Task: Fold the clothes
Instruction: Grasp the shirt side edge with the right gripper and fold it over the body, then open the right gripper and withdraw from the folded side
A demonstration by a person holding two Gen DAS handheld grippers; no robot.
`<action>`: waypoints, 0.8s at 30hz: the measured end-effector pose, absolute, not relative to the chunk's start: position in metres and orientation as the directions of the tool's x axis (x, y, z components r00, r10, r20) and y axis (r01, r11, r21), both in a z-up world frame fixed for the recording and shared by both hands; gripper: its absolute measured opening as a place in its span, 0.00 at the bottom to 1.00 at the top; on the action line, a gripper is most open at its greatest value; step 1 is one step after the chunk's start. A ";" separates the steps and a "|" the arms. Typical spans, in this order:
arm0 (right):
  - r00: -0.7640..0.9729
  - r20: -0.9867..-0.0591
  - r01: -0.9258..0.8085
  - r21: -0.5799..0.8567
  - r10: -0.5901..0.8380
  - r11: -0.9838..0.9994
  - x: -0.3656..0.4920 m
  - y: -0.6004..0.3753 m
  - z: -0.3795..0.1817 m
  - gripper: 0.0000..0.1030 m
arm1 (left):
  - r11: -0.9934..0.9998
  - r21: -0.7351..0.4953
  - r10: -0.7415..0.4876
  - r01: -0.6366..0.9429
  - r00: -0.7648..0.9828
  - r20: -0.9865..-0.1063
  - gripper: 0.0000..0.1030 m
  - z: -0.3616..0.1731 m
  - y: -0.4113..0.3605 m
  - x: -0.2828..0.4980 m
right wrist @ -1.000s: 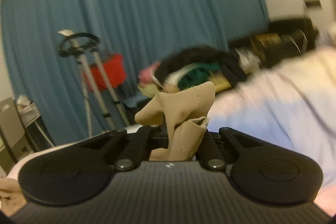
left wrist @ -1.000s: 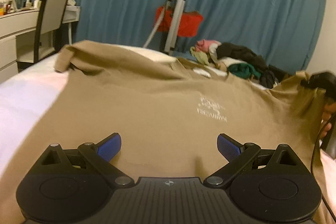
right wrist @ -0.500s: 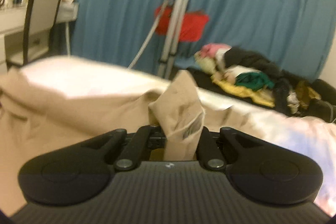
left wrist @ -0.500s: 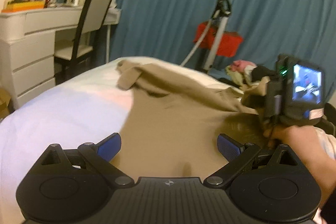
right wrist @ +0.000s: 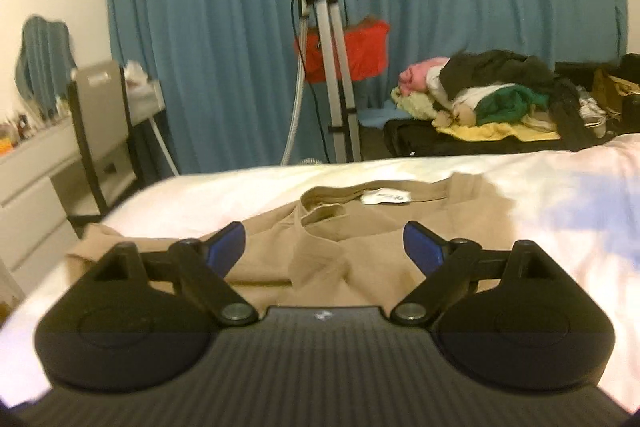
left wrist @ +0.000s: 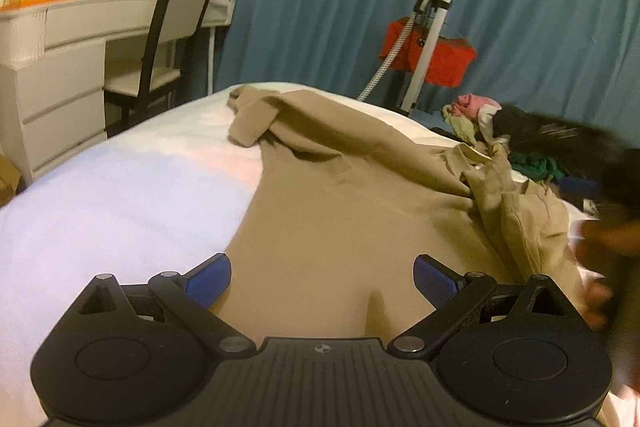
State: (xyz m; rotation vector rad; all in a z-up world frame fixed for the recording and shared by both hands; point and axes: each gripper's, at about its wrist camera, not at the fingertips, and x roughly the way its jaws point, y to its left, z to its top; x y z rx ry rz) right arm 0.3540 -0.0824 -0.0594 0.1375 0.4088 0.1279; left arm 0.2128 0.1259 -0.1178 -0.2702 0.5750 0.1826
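Now the right claw (right wrist: 324, 243) has just sprung wide open, empty above the tan shirt (right wrist: 360, 251) on the bed (right wrist: 560, 187); the left claw (left wrist: 322, 277) also gapes empty.

Both views are dim, with a warm yellow indoor cast. The bed sheet (right wrist: 560, 195) is overexposed to white, with pink and blue blotches. Fisheye distortion bends the curtain (left wrist: 520, 7) and darkens the corners. In the left wrist view, motion blur smears a hand (left wrist: 608, 267) at the right edge. Grain softens detail throughout.

Both hand-held grippers (left wrist: 322, 277) (right wrist: 323, 245) agape (empty)
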 end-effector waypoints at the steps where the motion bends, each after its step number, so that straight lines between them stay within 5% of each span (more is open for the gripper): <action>1: 0.911 -0.381 -0.098 0.166 0.156 0.981 0.337 -0.090 -0.054 0.85 | 0.953 -0.188 0.097 -0.238 0.826 -0.555 0.96 -0.117 0.121 0.212; 13: 0.896 -0.393 -0.101 0.278 0.209 0.955 0.127 -0.175 -0.031 0.85 | 0.980 -0.167 0.000 -0.108 0.838 -0.545 0.96 -0.094 0.085 0.161; 24: 0.890 -0.390 -0.115 0.308 0.236 0.944 0.090 -0.196 -0.043 0.85 | 0.990 -0.117 0.008 -0.078 0.864 -0.504 0.96 -0.064 0.064 0.117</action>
